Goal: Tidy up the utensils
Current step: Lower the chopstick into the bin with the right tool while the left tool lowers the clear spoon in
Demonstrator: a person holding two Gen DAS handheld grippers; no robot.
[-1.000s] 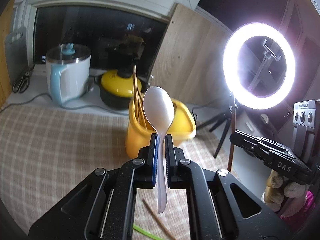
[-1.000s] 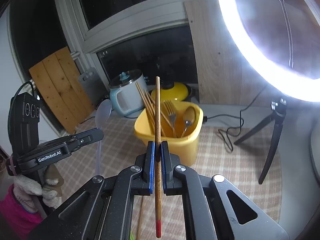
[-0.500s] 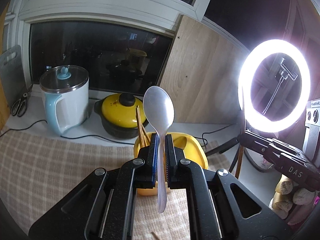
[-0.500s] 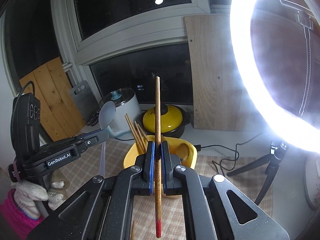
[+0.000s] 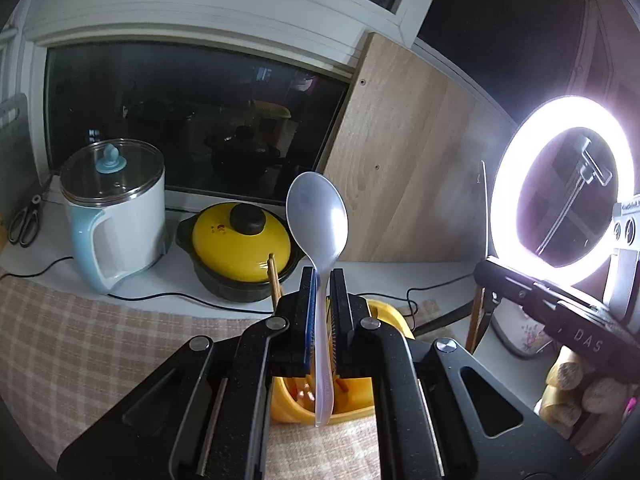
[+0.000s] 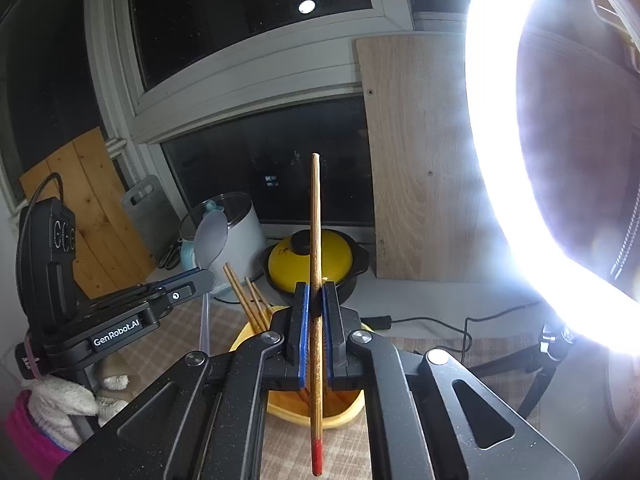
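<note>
Your left gripper (image 5: 320,312) has its fingers pinching the white plastic spoon (image 5: 318,220) by the handle, bowl up and upright, and your right gripper (image 6: 315,320) has its fingers pressed on a single wooden chopstick (image 6: 316,264), held vertical with its red tip pointing down. Over the last second both grippers have closed in on the yellow utensil holder (image 5: 390,312): it stood well ahead of the fingers a second ago, and now it sits directly beneath them, mostly hidden behind the gripper bodies, with the handle end of the spoon and the red tip each hanging over its opening. Several chopsticks (image 6: 250,300) already lean inside it. That puts you, by my reading, at the drop-in step for both items at once. Lower each one until its bottom end is inside the holder before you part the fingers, or it may tip out over the rim onto the checked cloth on the worktop (image 5: 80,344). Mind the yellow-lidded pot (image 5: 240,240) and the kettle (image 5: 116,212) just behind the holder.
</note>
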